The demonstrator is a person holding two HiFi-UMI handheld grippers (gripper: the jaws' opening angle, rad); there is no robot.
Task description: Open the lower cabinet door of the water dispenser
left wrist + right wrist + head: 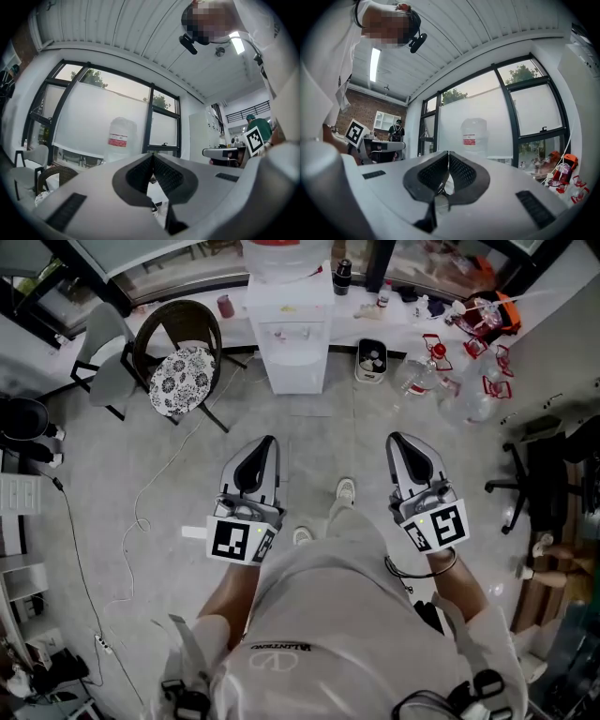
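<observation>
Ahead, open floor separates dispenser from left claw, right claw.

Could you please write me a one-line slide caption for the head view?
Standing back from the white water dispenser, left gripper and right gripper both shut, its lower cabinet door closed.

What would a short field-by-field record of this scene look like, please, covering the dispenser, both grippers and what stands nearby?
Water dispenser: white, bottle on top
Lower cabinet door: appears closed, untouched
Left gripper: jaws together, empty, pointing toward the dispenser, well short of it
Right gripper: jaws together, empty, beside the left one, also short of it
Chair: wicker, patterned cushion, left of the dispenser
Bin: small, on the floor, right of the dispenser
Empty bottles: scattered at far right
</observation>
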